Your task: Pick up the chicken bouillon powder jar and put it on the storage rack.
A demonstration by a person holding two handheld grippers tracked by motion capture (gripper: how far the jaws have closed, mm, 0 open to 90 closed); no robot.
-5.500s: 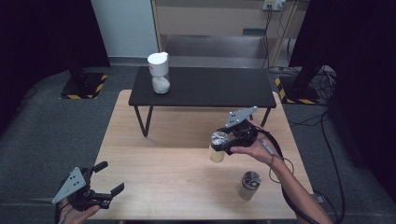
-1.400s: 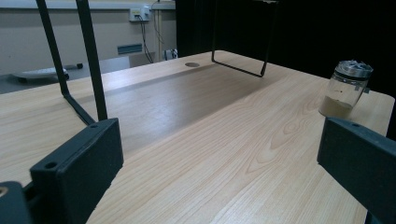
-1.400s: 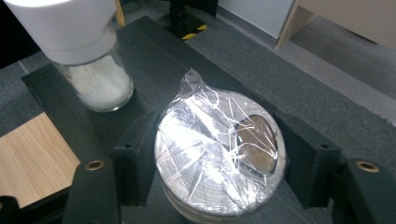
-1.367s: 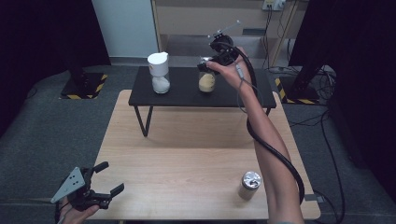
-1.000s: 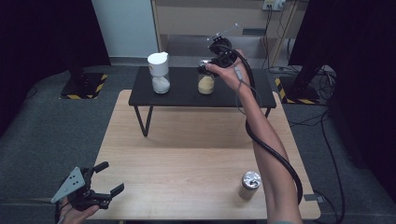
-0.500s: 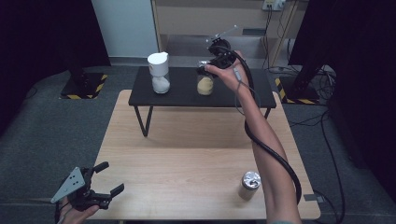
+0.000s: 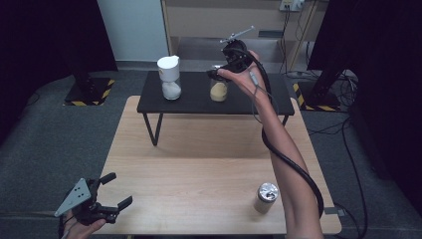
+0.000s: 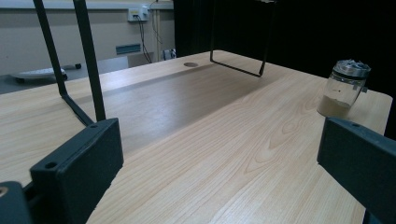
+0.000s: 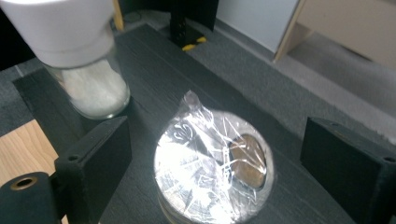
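Shiny foil tops the small glass jar of yellow powder, now standing on the black shelf between our right gripper's just-opened fingers. We still must pull away.

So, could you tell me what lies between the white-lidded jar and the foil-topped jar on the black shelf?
Nothing: in the high view, bare black shelf separates the white-lidded jar from the foil-topped jar; they stand apart.
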